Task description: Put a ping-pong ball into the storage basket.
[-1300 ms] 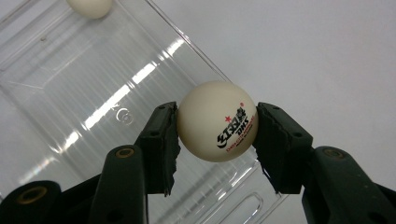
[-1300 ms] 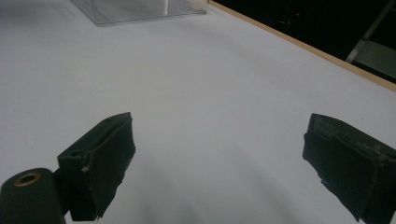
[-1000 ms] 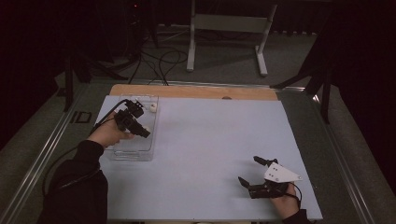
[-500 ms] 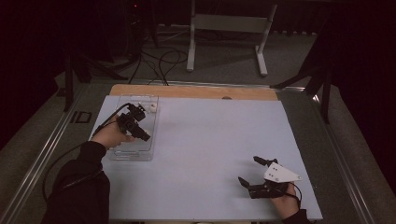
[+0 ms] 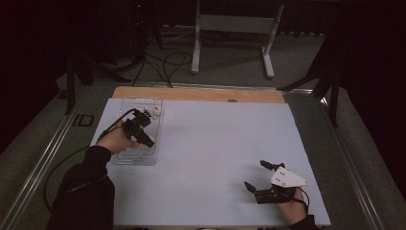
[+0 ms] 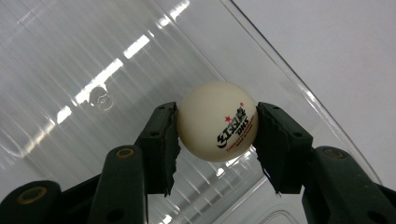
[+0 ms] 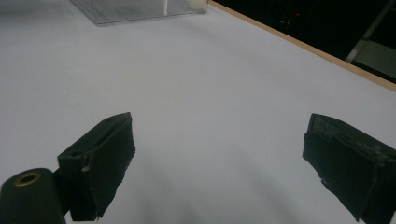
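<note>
- The right gripper [image 5: 257, 177] rested near the table's [image 5: 215, 143] front edge, its jaws spread wide with nothing between them.
- Farther off, at the left side, the left gripper [image 6: 217, 122] pinched a white ball [image 6: 217, 121] (printed with a red star) over the clear tray [image 5: 125, 158].
- Another white ball [image 5: 155, 110] lay at the tray's far end.

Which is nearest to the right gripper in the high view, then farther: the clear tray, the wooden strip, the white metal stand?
1. Clear tray, on the table's left side.
2. Wooden strip, along the table's far edge.
3. White metal stand, on the floor beyond the table.
The right gripper rests near the front right.
</note>
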A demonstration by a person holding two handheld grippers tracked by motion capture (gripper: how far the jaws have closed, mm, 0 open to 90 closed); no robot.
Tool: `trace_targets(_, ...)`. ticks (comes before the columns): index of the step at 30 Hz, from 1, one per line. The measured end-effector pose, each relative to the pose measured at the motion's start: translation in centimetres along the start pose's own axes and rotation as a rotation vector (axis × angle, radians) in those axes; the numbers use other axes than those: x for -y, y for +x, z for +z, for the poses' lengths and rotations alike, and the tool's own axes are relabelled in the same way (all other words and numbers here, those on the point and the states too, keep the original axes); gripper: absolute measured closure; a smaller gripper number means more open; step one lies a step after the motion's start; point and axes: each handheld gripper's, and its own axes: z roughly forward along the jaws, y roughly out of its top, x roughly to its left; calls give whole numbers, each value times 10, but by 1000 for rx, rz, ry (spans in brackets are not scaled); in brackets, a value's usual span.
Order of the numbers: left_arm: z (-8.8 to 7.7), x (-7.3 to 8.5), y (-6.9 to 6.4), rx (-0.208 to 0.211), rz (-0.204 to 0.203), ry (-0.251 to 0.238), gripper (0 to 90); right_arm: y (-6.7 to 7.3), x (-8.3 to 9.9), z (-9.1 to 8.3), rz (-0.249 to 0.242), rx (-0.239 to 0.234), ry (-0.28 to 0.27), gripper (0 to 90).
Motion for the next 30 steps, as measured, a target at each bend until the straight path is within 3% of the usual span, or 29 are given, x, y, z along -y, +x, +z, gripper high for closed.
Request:
trace_targets(12,-3,0,2,-15,-23,-5,500,0,0,0,-4,3,1,90)
trace_targets(14,-4,1,3,-1,-41,-3,407,0,0,0,-4,4,0,90)
trace_targets(16,-6,1,3,2,-47,-9,399,0,0,0,-5,5,0,90)
trace_targets(19,-11,4,5,37,-32,-25,254,0,0,0,-7,5,3,90)
trace_targets(27,-23,6,6,37,-22,-62,134,0,0,1,-6,5,4,90)
trace_targets(30,-30,7,6,52,-26,-84,11,0,0,1,-9,6,5,90)
